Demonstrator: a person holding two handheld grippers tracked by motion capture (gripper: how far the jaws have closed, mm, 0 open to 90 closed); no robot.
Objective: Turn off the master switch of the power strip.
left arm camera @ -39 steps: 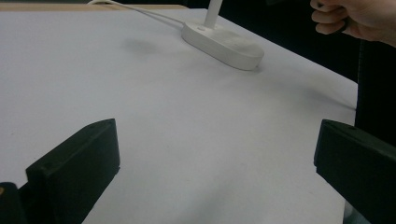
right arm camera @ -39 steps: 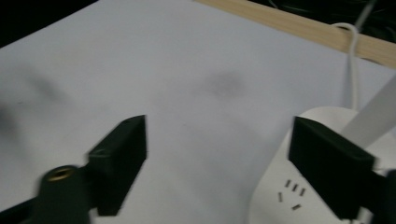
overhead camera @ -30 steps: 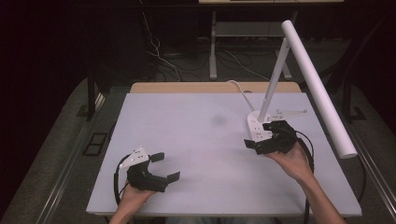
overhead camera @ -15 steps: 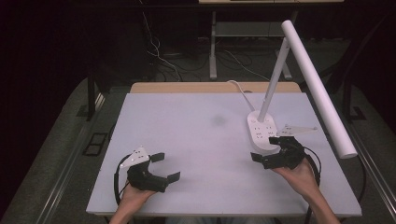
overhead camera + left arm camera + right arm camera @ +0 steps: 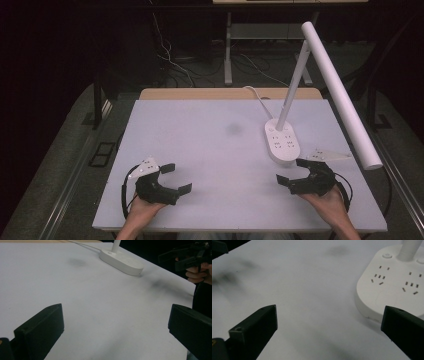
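Two grippers sit low in the high view, and I have plenty of bare white table between them. My left gripper is at the lower left, close to the near edge, jaws spread wide and holding nothing. My right gripper is at the lower right, also near that edge, jaws released and empty. The lamp base stands right of centre in that frame, just above the right gripper and apart from it; in the right gripper view its socket-covered top fills the upper right, beside the right-hand jaw. A white stem rises from the base to a long white lamp bar that slants down over the table's right side. A faint grey smudge marks the middle of the surface. Beyond the far edge I see a dim room with cables on the floor.
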